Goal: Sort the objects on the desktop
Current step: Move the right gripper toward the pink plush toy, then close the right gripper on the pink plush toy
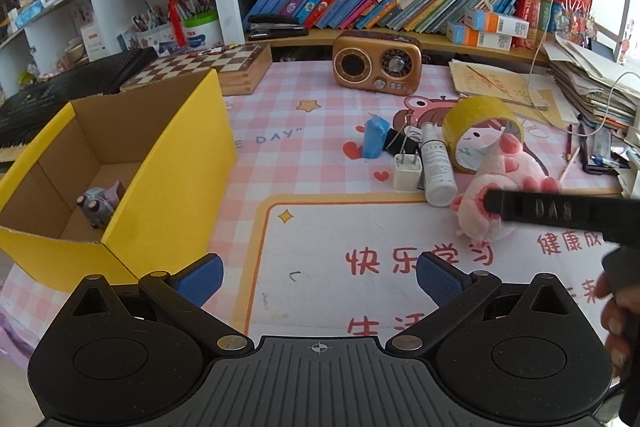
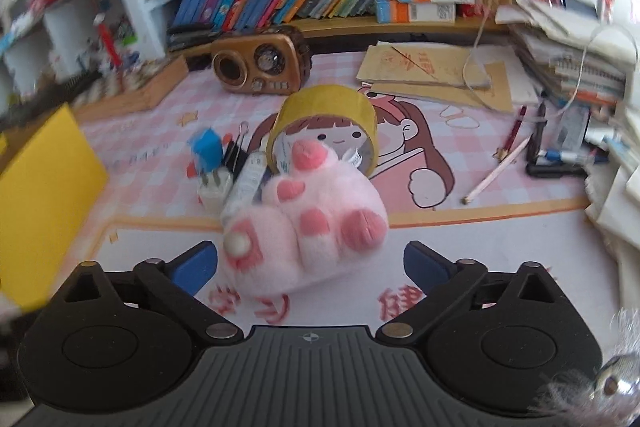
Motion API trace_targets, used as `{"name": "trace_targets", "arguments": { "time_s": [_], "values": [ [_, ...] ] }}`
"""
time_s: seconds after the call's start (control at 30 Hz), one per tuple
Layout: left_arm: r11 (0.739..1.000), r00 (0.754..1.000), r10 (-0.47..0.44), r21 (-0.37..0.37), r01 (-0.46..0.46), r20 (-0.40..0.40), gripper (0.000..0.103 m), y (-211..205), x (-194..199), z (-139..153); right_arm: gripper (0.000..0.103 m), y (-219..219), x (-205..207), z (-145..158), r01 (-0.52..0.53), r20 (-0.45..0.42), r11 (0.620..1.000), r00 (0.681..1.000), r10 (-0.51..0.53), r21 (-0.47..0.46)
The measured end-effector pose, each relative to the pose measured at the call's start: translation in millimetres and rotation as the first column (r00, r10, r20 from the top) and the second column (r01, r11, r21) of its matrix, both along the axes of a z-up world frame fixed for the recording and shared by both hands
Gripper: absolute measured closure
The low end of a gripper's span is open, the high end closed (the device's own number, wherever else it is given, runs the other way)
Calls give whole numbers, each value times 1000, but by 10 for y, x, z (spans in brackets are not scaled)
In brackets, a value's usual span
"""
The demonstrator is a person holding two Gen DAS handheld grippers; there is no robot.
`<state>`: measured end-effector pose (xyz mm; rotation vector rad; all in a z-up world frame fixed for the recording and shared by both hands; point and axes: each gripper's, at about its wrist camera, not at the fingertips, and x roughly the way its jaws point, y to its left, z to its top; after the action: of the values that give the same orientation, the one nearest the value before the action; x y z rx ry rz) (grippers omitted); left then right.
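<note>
- On the desk mat, the pink plush toy (image 2: 308, 223) lies at twelve o'clock from the right gripper (image 2: 310, 265), partly between its wide-open, empty jaws.
- Its long axis runs toward the tape roll (image 2: 324, 107).
- Left gripper (image 1: 318, 277) open, empty, farther off; yellow box (image 1: 168, 171) at ten o'clock.

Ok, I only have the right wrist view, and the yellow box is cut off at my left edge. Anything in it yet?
Observer: Yes. The box is open on top and holds one small grey toy on its floor.
Operator: And the left tool?
Observer: The left tool is open, nothing between its pads, over the mat beside the box.
Operator: Is my right tool on the plush yet?
Observer: Seen from the left side, one finger of the right tool crosses in front of the plush; I cannot tell whether they touch.
</note>
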<state>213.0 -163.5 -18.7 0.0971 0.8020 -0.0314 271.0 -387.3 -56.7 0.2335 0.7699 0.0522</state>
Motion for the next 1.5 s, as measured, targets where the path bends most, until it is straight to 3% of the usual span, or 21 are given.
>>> {"name": "trace_targets", "arguments": {
  "time_s": [0.53,0.6,0.83,1.13,1.27,1.5],
  "values": [
    [1000,1000,-4,30,5,-12,0,-54,32,34,2,-80,453,-307,77,-118,989,991,-62,129],
    [999,1000,-16,29,16,-10,0,-87,51,28,12,-109,442,-295,66,-115,986,992,-49,150],
    [999,999,-46,26,46,-21,0,-230,184,-72,22,-310,328,-216,78,-146,972,988,-47,221],
    [998,998,-68,-1,68,3,1,-401,515,-254,22,-647,6,0,109,-77,982,992,-98,152],
    [997,996,-81,12,80,31,10,-505,700,-337,22,-682,-70,6,98,-73,987,993,-89,128],
    [995,995,-94,26,93,30,45,-639,1005,-493,21,-743,-124,3,101,-88,987,992,-91,123]
  ]
}}
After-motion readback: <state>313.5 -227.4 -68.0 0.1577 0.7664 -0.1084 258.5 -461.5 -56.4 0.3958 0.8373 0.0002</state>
